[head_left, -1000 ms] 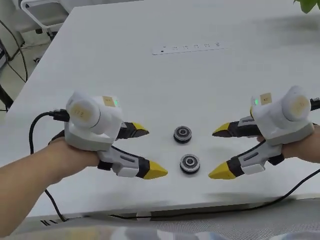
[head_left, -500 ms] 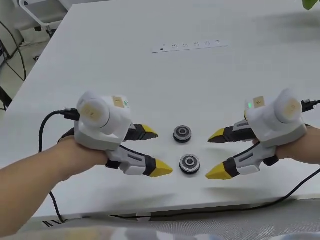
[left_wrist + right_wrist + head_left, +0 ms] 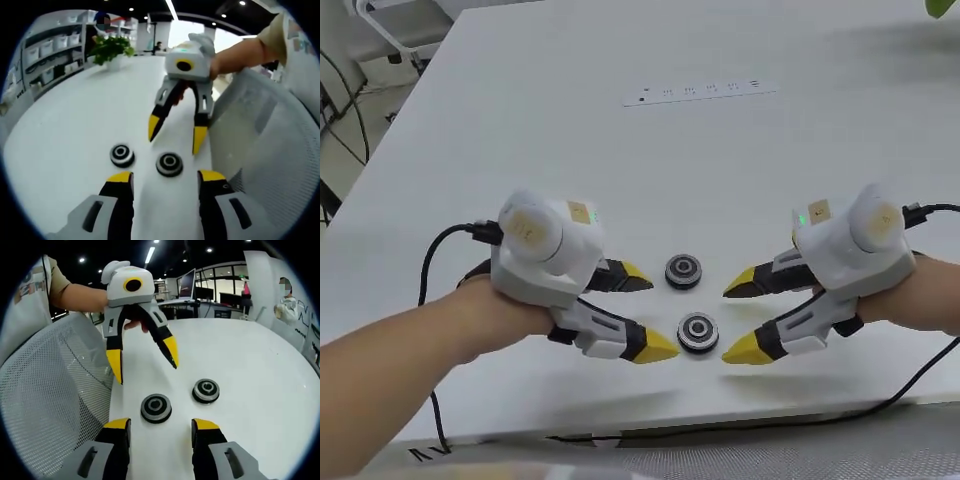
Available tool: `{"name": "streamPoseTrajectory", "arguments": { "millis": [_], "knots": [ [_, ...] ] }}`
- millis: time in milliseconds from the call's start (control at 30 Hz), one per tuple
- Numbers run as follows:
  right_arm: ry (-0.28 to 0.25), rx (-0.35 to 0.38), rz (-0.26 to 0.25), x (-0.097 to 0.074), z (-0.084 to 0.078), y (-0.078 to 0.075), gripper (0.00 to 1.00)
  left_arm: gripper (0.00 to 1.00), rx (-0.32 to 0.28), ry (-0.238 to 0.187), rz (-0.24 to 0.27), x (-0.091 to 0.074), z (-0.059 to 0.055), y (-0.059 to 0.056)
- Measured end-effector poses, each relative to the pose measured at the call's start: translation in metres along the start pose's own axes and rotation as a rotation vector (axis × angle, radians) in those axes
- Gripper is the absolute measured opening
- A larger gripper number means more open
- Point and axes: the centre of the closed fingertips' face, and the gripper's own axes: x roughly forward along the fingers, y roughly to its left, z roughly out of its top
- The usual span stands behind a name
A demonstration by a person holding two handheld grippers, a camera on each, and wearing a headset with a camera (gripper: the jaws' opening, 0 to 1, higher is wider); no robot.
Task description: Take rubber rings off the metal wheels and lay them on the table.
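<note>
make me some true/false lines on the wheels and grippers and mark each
The near wheel and the far wheel lie flat on the table. True.
The left gripper is shut on the near wheel. False: it is open, holding nothing.
The near wheel lies between the two grippers' tips. True.
The right gripper grips the far wheel. False: it is open, apart from it.
The power strip lies between the wheels. False: it lies farther back on the table.

The desk (image 3: 620, 170) is plain white. The wheel (image 3: 698, 332) nearest its front edge and the second wheel (image 3: 684, 270) both show black outer rings around silver-grey centres. The left gripper (image 3: 655, 315) and right gripper (image 3: 730, 321) match — white-and-grey bodies, black jaws tipped yellow — with a black cable (image 3: 426, 275).
</note>
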Motion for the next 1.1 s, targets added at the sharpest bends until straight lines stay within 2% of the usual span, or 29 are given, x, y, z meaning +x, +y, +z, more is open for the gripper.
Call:
{"name": "streamPoseTrajectory", "arguments": {
  "millis": [400, 933, 1100],
  "knots": [
    [0.007, -0.012, 0.021, 0.005, 0.000, 0.001, 0.39, 0.46, 0.014, 0.006, -0.040, 0.014, 0.005, -0.005],
    [0.010, -0.003, 0.029, 0.008, -0.003, 0.002, 0.39, 0.29, 0.033, 0.011, -0.082, 0.029, 0.008, -0.015],
    [0.015, -0.003, 0.030, 0.008, -0.005, 0.002, 0.39, 0.28, 0.043, 0.017, -0.080, 0.033, 0.008, -0.015]
  ]
}}
